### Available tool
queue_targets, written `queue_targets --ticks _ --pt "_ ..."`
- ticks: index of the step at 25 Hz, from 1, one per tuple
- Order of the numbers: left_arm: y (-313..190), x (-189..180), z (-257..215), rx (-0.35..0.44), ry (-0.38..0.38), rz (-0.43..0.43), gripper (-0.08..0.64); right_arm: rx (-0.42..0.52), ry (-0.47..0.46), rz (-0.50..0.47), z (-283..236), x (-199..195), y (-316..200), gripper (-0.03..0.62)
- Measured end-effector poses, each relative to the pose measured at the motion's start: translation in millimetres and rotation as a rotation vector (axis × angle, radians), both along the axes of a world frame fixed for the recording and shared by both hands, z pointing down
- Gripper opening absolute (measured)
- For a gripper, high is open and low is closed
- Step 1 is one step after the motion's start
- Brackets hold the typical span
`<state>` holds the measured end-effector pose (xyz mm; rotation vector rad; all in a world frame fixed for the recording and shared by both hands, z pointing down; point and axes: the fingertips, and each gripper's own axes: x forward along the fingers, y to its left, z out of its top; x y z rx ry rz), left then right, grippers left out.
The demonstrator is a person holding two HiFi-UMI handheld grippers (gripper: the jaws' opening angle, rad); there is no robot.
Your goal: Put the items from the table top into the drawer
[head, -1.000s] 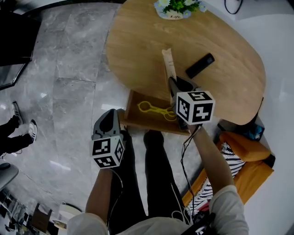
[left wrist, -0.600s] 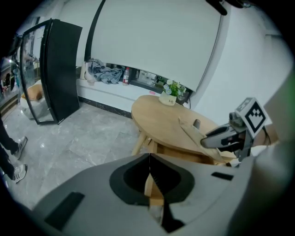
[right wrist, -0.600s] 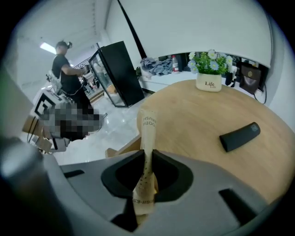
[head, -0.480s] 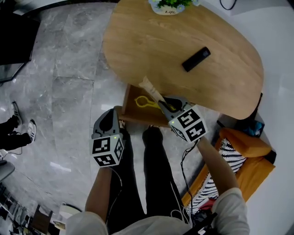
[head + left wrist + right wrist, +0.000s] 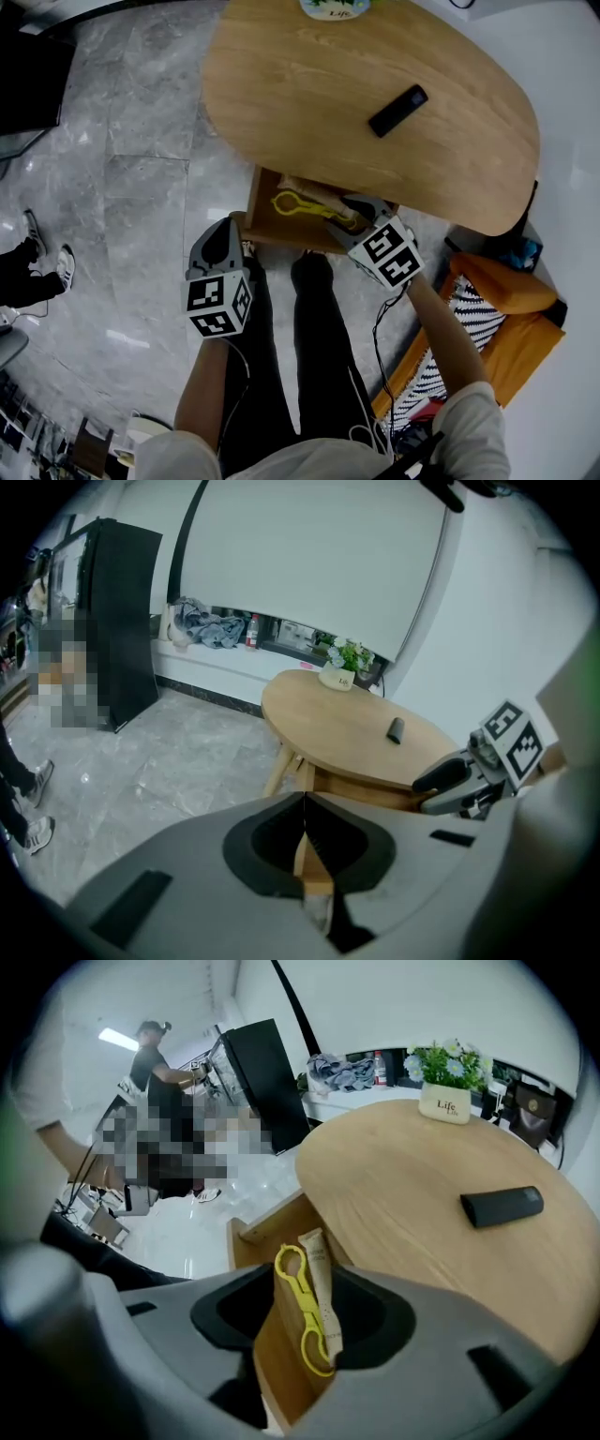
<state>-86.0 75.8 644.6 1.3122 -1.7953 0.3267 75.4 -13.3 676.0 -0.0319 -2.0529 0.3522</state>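
The wooden drawer (image 5: 267, 225) stands pulled out under the oval table (image 5: 309, 84). In it lie a yellow plastic tool (image 5: 298, 206) and a beige sachet (image 5: 314, 191), side by side. My right gripper (image 5: 353, 212) hovers over the drawer's right end; its jaws have just been opening and stand open. The sachet (image 5: 324, 1288) and yellow tool (image 5: 298, 1309) show below them, and the pads are clear of both. A black remote (image 5: 398, 111) rests on the table top. My left gripper (image 5: 223, 239) hangs near the drawer's left front corner, with the jaws closed together (image 5: 304, 803) on nothing.
A potted plant (image 5: 335, 7) stands at the table's far edge. An orange and striped bag (image 5: 502, 309) sits on the floor to the right. A bystander's shoes (image 5: 37, 253) are at the far left. My legs (image 5: 314, 356) stand before the drawer.
The right gripper carried the sachet from above the table edge down and left into the drawer, rolled, and opened. The sachet now lies beside the yellow tool. The left gripper stayed put.
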Motion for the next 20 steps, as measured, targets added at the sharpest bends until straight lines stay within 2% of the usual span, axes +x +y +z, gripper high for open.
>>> queue_targets --ticks 4,7,13,20 --pt "-4 -1 3 -0.003 0.001 0.006 0.008 0.010 0.007 0.035 3 1 -5 0.175" --pt "-9 -3 4 -0.004 0.002 0.013 0.008 0.000 -0.001 0.106 1 -3 -15 0.174" --pt "-20 -6 1 0.001 -0.003 0.038 0.008 0.002 -0.045 0.317 -17 -10 -57 0.169" --pt "-32 -9 1 -0.009 -0.002 0.060 0.008 0.052 -0.048 0.622 -27 -2 -128 0.169"
